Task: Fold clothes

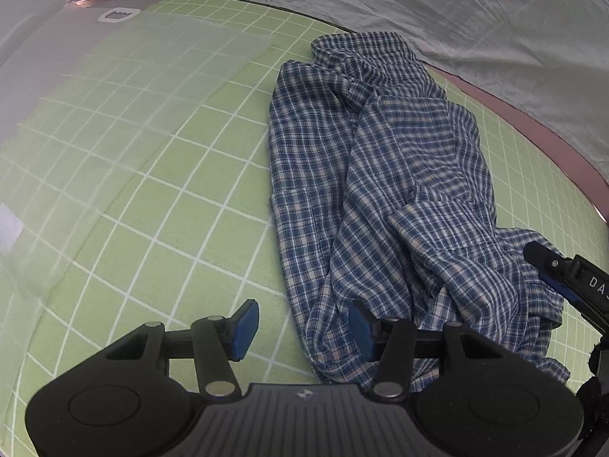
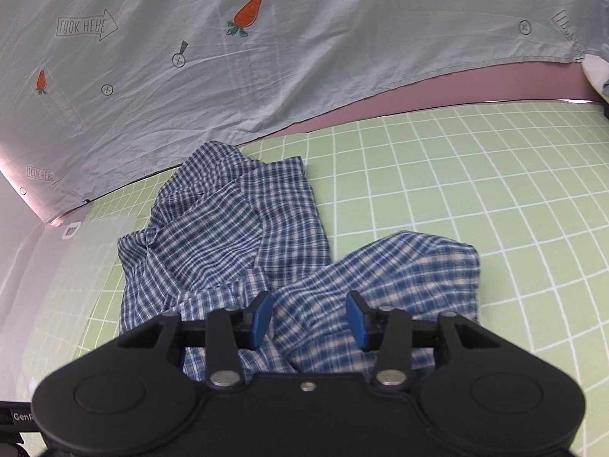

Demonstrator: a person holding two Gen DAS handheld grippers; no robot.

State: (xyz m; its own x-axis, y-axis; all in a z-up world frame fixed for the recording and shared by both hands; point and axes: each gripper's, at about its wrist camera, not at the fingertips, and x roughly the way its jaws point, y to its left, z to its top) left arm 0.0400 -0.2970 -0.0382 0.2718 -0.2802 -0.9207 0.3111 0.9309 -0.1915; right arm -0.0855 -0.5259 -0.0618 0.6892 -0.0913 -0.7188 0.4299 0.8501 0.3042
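Now the blue checked shirt [image 1: 380,198] lies crumpled on the green grid mat [image 1: 171,198], both the left tool [image 1: 302,333] and the right tool [image 2: 309,320] hang wide open over its near edge holding nothing, so next each should pinch a corner.

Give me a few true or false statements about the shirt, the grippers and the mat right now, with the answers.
1. The shirt is neatly folded. False: it lies crumpled.
2. Both grippers are open. True: left gripper, right gripper.
3. The mat is plain red. False: green with a white grid.
4. The cloth behind has carrots printed on it. True.
5. The right gripper grips the shirt. False: its jaws stand open over it.
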